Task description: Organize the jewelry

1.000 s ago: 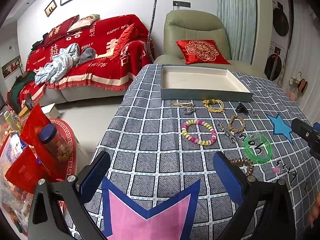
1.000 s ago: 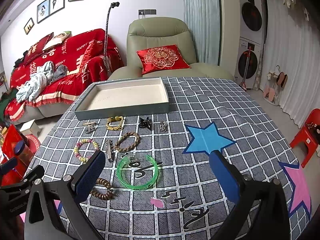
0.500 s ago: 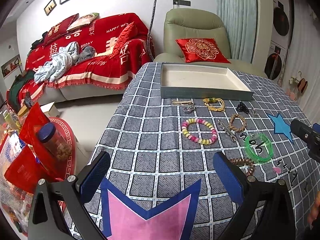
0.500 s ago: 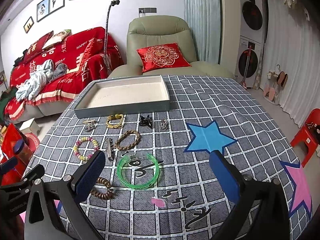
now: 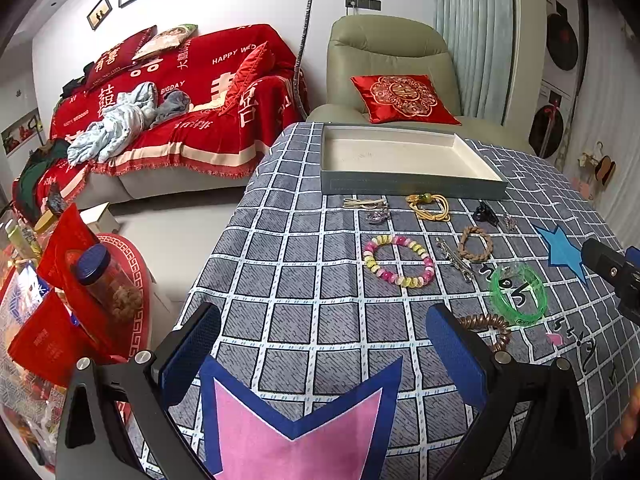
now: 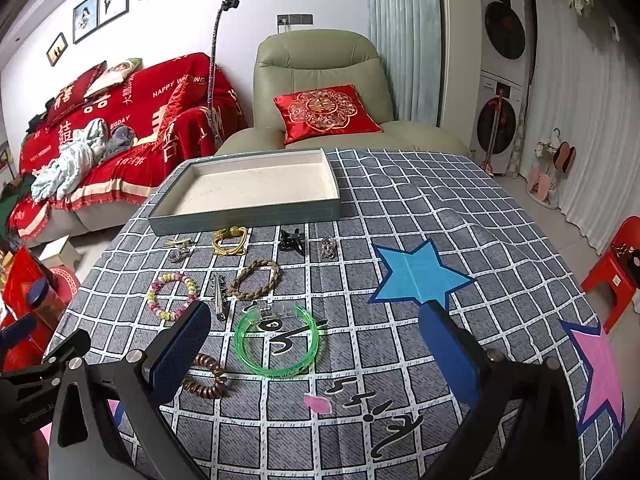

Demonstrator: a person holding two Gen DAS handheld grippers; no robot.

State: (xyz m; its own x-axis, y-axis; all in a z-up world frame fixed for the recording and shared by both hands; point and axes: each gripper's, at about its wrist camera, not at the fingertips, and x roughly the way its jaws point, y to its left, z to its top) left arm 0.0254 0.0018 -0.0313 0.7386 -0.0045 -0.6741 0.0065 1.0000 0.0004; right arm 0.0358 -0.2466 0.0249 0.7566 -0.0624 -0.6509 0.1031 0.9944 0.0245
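Right gripper point(image 6: 316, 344) nudged forward, seemingly over green bangle point(image 6: 277, 340), jaws spread.

My left wrist camera sits low over the near left corner of the checked tablecloth point(image 5: 304, 292), facing the tray point(image 5: 404, 190) and sofa point(image 5: 180, 92). My right wrist camera looks from further right, same heading — closer to the green bangle point(image 6: 277, 340). Both views share tray, jewelry row and armchair point(image 6: 320, 76).
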